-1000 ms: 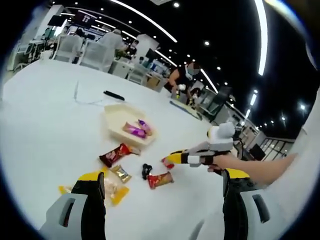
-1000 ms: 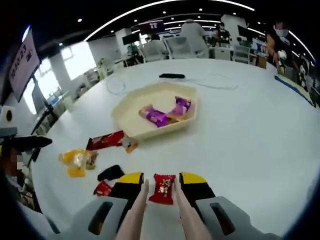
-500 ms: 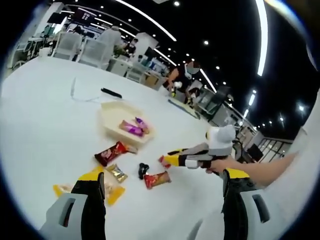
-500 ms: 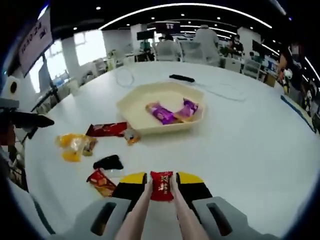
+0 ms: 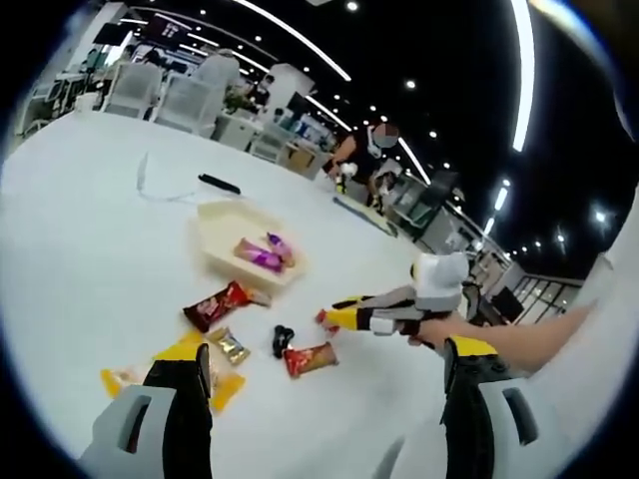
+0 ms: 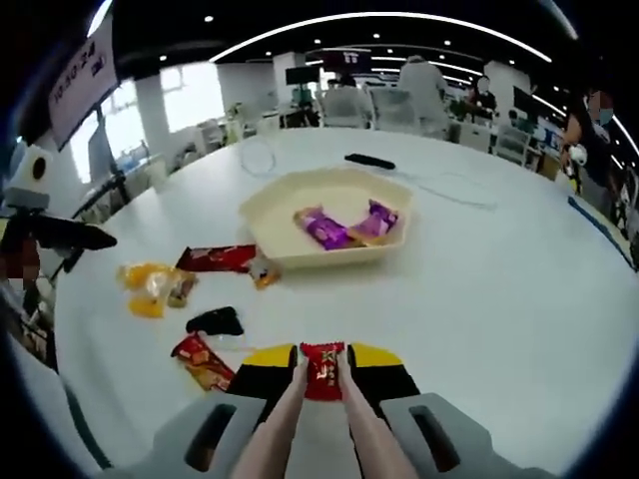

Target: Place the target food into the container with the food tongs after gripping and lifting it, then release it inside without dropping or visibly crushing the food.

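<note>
Red foil with small printed markings — that is the target food, a small wrapped snack (image 6: 322,367), as the right gripper view shows it. It sits clamped between the two pale tongs (image 6: 300,419) that run up from the bottom of the view, and the right gripper (image 6: 321,359) is closed on those tongs, its yellow-tipped jaws pressing them from both sides. The packet looks flat and uncrushed, held above the white table (image 6: 499,289) and well short of the container (image 6: 329,215). This cream, angular tray lies ahead, holding two purple-wrapped sweets (image 6: 321,228). Left of it lie a long red bar wrapper (image 6: 216,258), a yellow packet (image 6: 150,289), a black item (image 6: 216,321) and a red-orange snack packet (image 6: 203,361).

Left gripper view: the left gripper (image 5: 319,384) is released, its jaws set wide apart with nothing between them, hovering above the table (image 5: 80,249). The right gripper (image 5: 349,317) enters from the right, held by a hand (image 5: 434,327), with a spot of red — the snack (image 5: 323,320) — at its tip. Beyond it lie the container (image 5: 228,222) with the purple sweets (image 5: 258,255), the red bar wrapper (image 5: 215,305), the black item (image 5: 283,337), the red-orange packet (image 5: 310,357) and the yellow packet (image 5: 180,354). People stand at desks in the background.
</note>
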Motion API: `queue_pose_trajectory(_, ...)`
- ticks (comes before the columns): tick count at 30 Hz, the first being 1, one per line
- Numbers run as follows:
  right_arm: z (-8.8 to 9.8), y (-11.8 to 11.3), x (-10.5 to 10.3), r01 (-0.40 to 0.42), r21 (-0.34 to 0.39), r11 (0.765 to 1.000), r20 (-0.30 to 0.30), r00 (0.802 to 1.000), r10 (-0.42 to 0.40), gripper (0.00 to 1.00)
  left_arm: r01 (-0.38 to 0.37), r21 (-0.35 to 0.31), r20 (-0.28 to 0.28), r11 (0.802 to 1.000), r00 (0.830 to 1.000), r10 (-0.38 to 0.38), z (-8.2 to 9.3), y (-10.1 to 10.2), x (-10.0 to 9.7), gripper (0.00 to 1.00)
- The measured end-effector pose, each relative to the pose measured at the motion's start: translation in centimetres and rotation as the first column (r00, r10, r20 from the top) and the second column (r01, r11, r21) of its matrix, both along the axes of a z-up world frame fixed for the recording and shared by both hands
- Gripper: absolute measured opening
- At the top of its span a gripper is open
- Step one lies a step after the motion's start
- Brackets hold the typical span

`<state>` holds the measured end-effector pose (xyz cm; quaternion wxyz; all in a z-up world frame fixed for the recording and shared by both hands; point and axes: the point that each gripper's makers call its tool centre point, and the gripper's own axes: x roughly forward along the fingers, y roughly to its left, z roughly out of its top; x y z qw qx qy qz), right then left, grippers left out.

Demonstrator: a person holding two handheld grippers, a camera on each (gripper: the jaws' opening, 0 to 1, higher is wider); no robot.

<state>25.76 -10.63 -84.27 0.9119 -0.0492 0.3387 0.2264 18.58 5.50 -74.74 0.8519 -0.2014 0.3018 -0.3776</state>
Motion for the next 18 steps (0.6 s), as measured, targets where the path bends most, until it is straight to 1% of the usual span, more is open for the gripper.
queue_pose_trajectory(7,0.04,-0.10,0.03,0.015,0.024,1.000,0.001,1.000,-0.015,0.19,-0.002,-0.004,0.010,1.000,1.000,0.002,0.37,-0.22,0.25,0.98)
queue_pose_trajectory(18,0.05,-0.08,0.07,0.018,0.032,0.999,-0.002,1.000,-0.017,0.19,0.020,-0.006,0.007,1.000,1.000,-0.020,0.41,-0.43,-0.40,0.98)
